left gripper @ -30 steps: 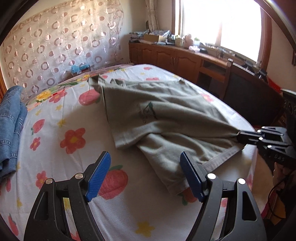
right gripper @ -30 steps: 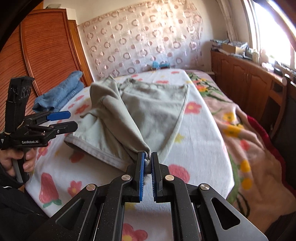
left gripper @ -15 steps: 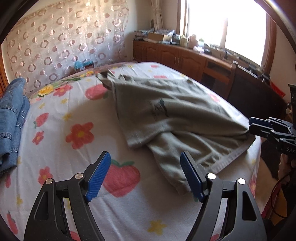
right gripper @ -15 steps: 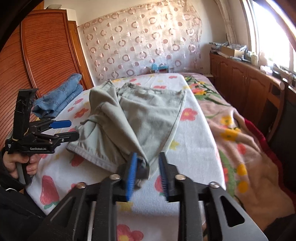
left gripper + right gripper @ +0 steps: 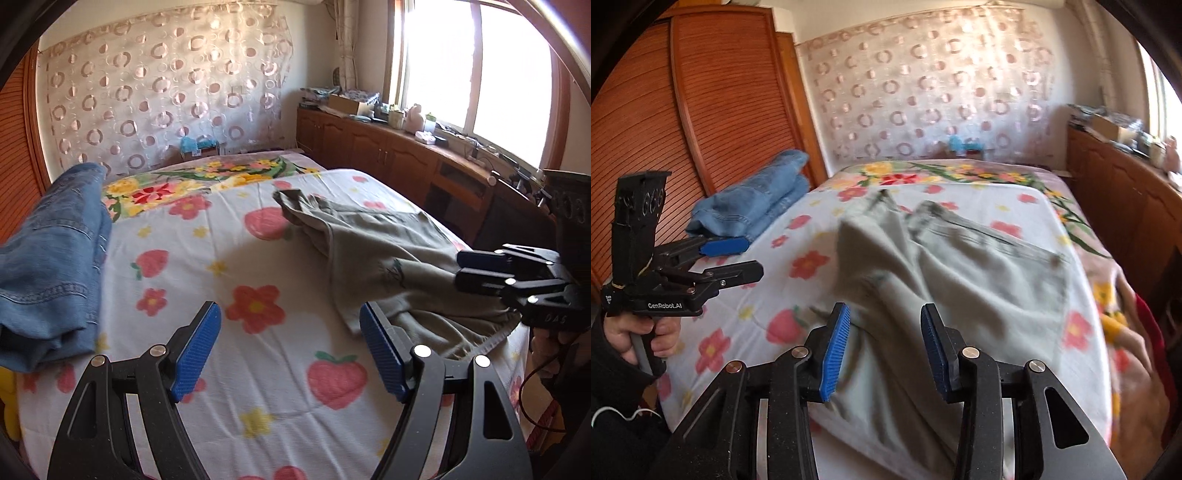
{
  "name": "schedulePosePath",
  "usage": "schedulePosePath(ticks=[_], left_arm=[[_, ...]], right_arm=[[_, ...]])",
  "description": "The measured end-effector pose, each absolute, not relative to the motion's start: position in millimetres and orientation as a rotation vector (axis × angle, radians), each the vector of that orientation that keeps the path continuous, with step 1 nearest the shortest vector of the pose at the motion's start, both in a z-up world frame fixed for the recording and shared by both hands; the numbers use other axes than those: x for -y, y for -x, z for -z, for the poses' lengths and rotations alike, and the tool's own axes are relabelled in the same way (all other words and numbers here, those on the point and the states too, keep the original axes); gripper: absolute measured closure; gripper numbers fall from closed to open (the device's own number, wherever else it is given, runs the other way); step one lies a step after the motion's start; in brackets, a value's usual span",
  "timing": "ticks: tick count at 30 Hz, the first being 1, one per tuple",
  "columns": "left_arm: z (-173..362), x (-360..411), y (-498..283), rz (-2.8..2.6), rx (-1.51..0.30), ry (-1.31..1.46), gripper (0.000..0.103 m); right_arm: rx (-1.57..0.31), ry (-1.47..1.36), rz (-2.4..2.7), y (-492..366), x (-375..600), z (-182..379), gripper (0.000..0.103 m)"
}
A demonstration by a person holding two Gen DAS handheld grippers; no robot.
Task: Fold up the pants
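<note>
While both grippers hang over the near edge of the bed, the grey-green pants lie loosely doubled on the flowered sheet, in the right half of the left wrist view and centre frame in the right wrist view. Their long axis runs away from the cameras, waistband toward the upper middle. The left gripper is spread wide with nothing between its fingers; the pants lie to its right, the near hem just beside its right finger. The right gripper is also parted and empty, directly over the cloth, so it looks nearer for the next pinch. Only the right wrist view shows the left hand (and the wardrobe); the folded jeans show in both.
</note>
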State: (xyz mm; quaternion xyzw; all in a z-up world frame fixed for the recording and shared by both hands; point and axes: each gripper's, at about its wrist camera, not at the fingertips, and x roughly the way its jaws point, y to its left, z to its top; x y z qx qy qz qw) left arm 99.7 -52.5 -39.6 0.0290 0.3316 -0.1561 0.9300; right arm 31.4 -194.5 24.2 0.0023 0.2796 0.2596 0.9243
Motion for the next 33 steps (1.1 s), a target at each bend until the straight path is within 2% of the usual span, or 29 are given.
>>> schedulePosePath(ticks=[20,27,30,31,32,33], left_arm=[[40,21,-124,0.321,-0.689,-0.009,0.025],[43,14,-129,0.313,-0.703,0.001,0.025],[43,14,-130,0.309,-0.705,0.007,0.025],[44,13,-130,0.309,-0.706,0.009,0.025],[44,14,-131,0.310,-0.709,0.009,0.025],[44,14,-131,0.311,-0.711,0.007,0.025]], right_arm=[[-0.771,0.161,-0.674,-116,141,-9,0.061],[-0.729,0.254,-0.664,-113,124,-5,0.062],[-0.702,0.304,-0.644,-106,121,-3,0.074],[-0.701,0.299,-0.649,-105,122,-3,0.093],[-0.710,0.283,-0.654,-106,125,-3,0.099],[-0.721,0.261,-0.661,-108,125,-3,0.099]])
